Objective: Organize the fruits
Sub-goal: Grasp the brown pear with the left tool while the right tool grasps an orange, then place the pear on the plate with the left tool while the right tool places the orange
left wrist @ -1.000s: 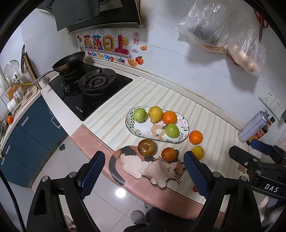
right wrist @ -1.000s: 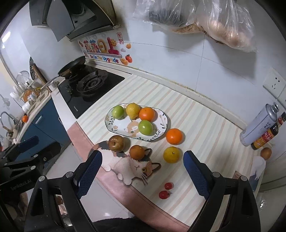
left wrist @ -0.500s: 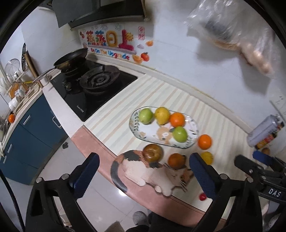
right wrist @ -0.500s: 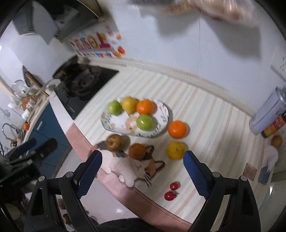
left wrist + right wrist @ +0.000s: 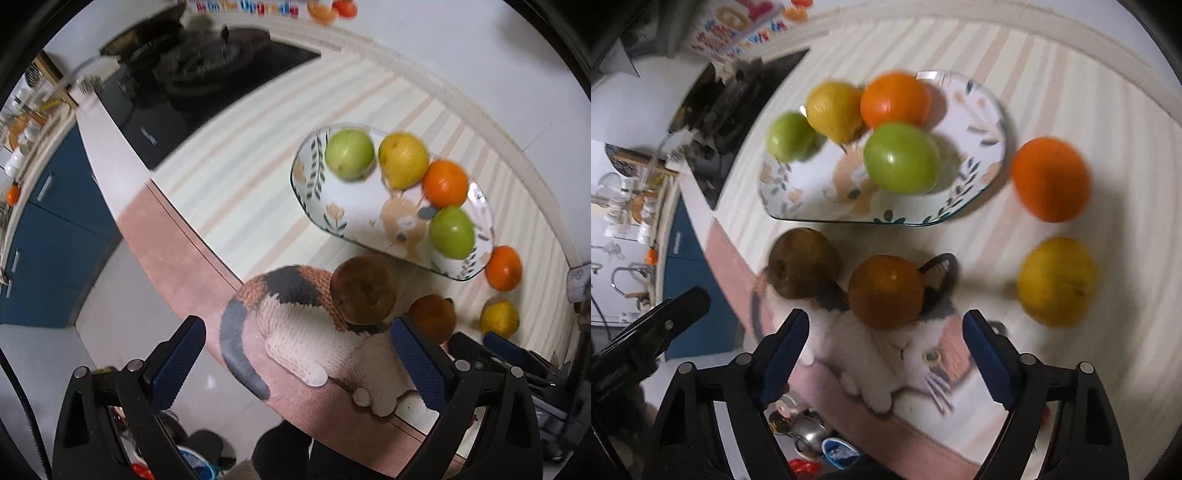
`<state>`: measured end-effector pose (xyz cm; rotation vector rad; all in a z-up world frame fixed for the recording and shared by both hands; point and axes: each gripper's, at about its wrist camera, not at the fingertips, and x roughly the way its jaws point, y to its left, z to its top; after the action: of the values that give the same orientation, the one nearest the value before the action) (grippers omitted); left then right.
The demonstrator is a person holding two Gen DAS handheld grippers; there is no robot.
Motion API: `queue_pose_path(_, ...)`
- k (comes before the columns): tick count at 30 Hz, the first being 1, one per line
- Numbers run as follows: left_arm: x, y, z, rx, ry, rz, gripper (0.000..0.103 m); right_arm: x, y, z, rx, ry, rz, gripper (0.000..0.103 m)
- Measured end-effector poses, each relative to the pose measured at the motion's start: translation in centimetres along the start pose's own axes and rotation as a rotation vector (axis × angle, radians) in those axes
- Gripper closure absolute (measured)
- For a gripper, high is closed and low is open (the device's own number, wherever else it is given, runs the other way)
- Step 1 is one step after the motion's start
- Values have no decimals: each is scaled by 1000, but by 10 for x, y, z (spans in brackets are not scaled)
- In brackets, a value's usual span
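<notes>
A patterned oval plate point(image 5: 321, 206) point(image 5: 990, 122) holds two green apples, a yellow fruit and an orange. A brown apple point(image 5: 364, 290) point(image 5: 801, 262) and a dark orange point(image 5: 432, 317) point(image 5: 886, 291) lie on a cat-shaped mat point(image 5: 291, 325) point(image 5: 916, 354) in front of the plate. A bright orange point(image 5: 1051, 179) and a yellow citrus point(image 5: 1056, 280) lie on the striped counter to the right. My left gripper point(image 5: 299, 362) is open and empty, low over the mat near the brown apple. My right gripper point(image 5: 886, 354) is open and empty, just short of the dark orange.
A black gas hob point(image 5: 207, 88) with a pan stands at the far left. Blue cabinets point(image 5: 44, 236) and the floor lie below the counter's pink front edge point(image 5: 184, 258). The white tiled wall bounds the counter at the back.
Both grippers have dropped and moved forward toward the fruit on the cat mat, so the fruit looks much larger. Both stay open. No fruit has moved.
</notes>
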<state>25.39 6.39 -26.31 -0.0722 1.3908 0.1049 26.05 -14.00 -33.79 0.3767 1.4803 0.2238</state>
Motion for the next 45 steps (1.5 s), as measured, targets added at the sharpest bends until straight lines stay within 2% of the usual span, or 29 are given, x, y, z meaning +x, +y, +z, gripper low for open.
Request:
queue_pose_path(3,14,-1,5,-8,31,-7,0,24,3,6,-12,32,3,35)
queue_pose_path(4,18,-2,8,-8,41,-10,0,30,5,6,-28,39,-16,44)
queue_pose_path(9,39,-14,19,11,81,-48,0,25,0,-4,-45,44,-30,45)
queue_pose_path(14,61,-44,22,131,94,-42,0,18,-11,-16,-52,49,-75,45)
queue_pose_path(18,79,-61,19,185,121,-49,2,19,-13,-20,-45,36,-63,44)
queue_pose_path(19,83,-64,18,195,128,-47,8,18,-13,-20,-48,33,-65,44)
queue_pose_path(20,86,-67,18,203,133,-49,22,18,-12,-20,-52,29,-67,44)
queue_pose_path(22,91,-70,18,213,137,-44,39,15,-16,-19,-54,24,-64,44)
queue_pose_path(27,90,-54,20,148,132,-98,40,4,-20,-15,-60,14,-60,45)
queue_pose_path(30,75,-37,22,117,114,-111,40,-11,-19,-12,-55,-7,-26,45)
queue_pose_path(37,31,-7,62,57,44,-153,40,-28,20,31,-69,-77,84,45)
queue_pose_path(40,35,1,85,48,35,-136,40,-15,38,57,-81,-87,105,45)
queue_pose_path(45,63,9,117,23,96,-135,40,21,54,91,-74,-76,142,45)
